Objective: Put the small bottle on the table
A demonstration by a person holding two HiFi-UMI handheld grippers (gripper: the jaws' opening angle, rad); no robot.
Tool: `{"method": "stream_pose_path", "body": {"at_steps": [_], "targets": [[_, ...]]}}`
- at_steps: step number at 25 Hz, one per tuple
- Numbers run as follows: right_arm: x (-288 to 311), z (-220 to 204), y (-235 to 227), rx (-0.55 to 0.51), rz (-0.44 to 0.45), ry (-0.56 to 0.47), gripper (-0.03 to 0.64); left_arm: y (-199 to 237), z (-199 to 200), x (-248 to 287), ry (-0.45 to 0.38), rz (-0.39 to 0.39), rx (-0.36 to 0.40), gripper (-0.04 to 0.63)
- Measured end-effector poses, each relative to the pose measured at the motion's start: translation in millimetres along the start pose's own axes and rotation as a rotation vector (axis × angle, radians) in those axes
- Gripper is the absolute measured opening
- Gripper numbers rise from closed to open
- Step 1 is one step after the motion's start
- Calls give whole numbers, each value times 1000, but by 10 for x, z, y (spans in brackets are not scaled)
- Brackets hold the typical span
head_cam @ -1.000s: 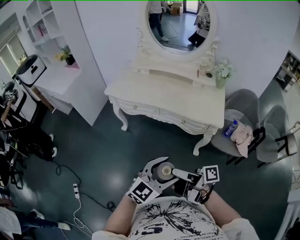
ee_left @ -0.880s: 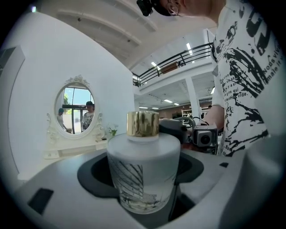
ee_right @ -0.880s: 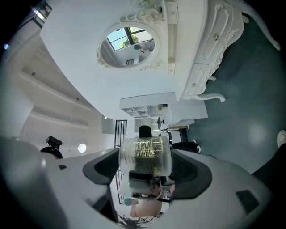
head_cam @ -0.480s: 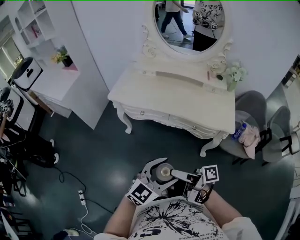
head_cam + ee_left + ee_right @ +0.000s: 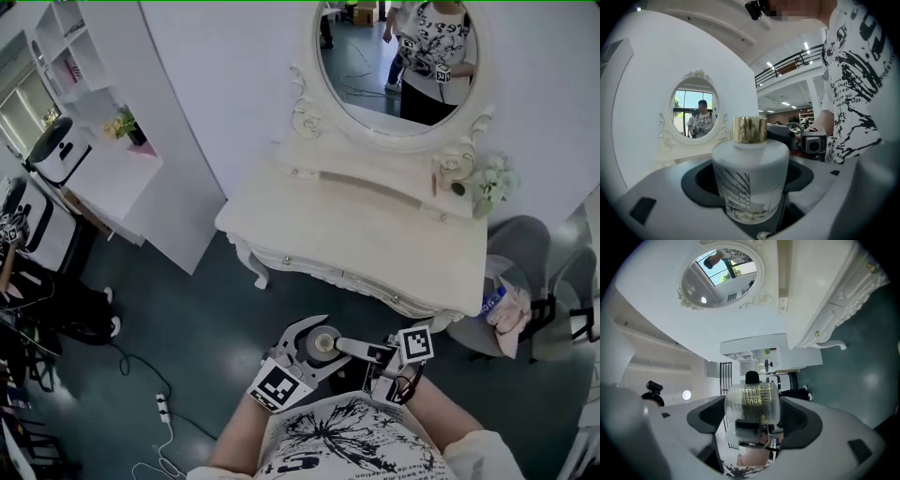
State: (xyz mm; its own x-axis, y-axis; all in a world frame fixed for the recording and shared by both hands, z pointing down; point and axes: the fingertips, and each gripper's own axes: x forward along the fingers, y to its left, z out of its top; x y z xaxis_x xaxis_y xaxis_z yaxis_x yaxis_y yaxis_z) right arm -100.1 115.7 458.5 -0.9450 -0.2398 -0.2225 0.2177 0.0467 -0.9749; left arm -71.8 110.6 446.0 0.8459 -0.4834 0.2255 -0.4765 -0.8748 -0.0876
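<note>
The small bottle [image 5: 325,343] is frosted glass with a gold cap [image 5: 749,130]. It is held close to the person's chest, above the dark floor. My left gripper [image 5: 319,341] is shut on it, its curved white jaws on both sides of the body [image 5: 750,180]. My right gripper [image 5: 343,347] reaches in from the right, and the bottle [image 5: 752,404] sits between its dark pads too. The white dressing table [image 5: 375,239] stands ahead, beyond the grippers, with bare top across its middle.
An oval mirror [image 5: 403,56] rises behind the table. Small items and a flower pot [image 5: 492,183] sit at its back right corner. A grey chair [image 5: 511,319] with a blue bottle [image 5: 491,302] and cloth stands right. White shelves [image 5: 103,178] stand left; a power strip [image 5: 161,408] lies on the floor.
The head view has closed in on the dressing table, which now sits larger and lower in the picture. Both grippers stay together on the bottle near the chest.
</note>
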Motion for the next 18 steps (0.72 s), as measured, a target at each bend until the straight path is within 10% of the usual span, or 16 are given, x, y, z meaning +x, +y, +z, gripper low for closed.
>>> {"method": "stream_pose_path", "body": {"at_steps": [18], "targets": [[-168, 2207, 62, -12, -14, -34, 367, 1484, 238, 1629, -24, -25, -1, 351]]}}
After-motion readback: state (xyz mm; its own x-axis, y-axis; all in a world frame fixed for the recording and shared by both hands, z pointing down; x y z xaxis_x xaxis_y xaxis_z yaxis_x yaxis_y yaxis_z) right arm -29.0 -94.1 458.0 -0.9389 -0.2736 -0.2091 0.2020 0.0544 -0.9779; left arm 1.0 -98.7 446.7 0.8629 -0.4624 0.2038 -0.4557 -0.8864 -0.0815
